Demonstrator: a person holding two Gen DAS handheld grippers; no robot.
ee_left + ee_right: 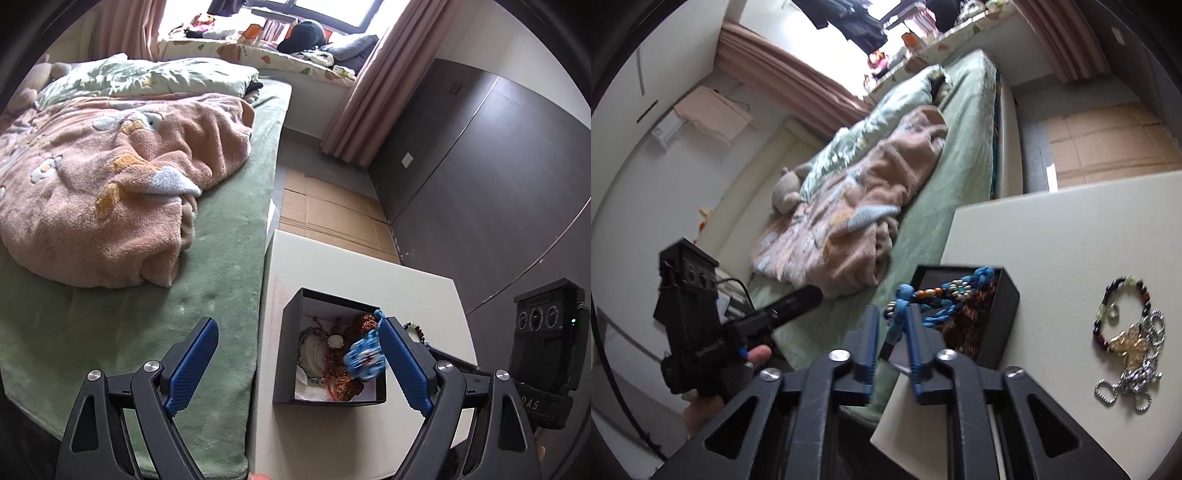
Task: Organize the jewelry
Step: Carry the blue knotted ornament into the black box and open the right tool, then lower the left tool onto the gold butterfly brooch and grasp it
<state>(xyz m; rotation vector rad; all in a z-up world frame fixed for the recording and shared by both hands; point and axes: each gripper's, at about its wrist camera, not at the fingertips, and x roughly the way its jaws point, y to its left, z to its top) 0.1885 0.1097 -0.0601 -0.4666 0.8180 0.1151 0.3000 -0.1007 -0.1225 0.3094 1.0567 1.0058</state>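
Note:
A black open box (291, 354) stands on a white table (406, 288) and holds several beaded pieces of jewelry. My right gripper (893, 314) is shut on a blue braided cord bracelet (955, 290) and holds it over the box (1001, 321); the bracelet also shows in the left wrist view (364, 356). My left gripper (297, 326) is open and empty, above the bed's edge and the box. A dark beaded bracelet (1123, 306), a gold butterfly piece (1128, 341) and a silver chain (1137, 376) lie on the table to the right.
A bed with a green sheet (221, 258) and a pink blanket (110, 184) lies left of the table. Cardboard (332, 210) covers the floor beyond. A dark wall panel (480, 184) stands at the right.

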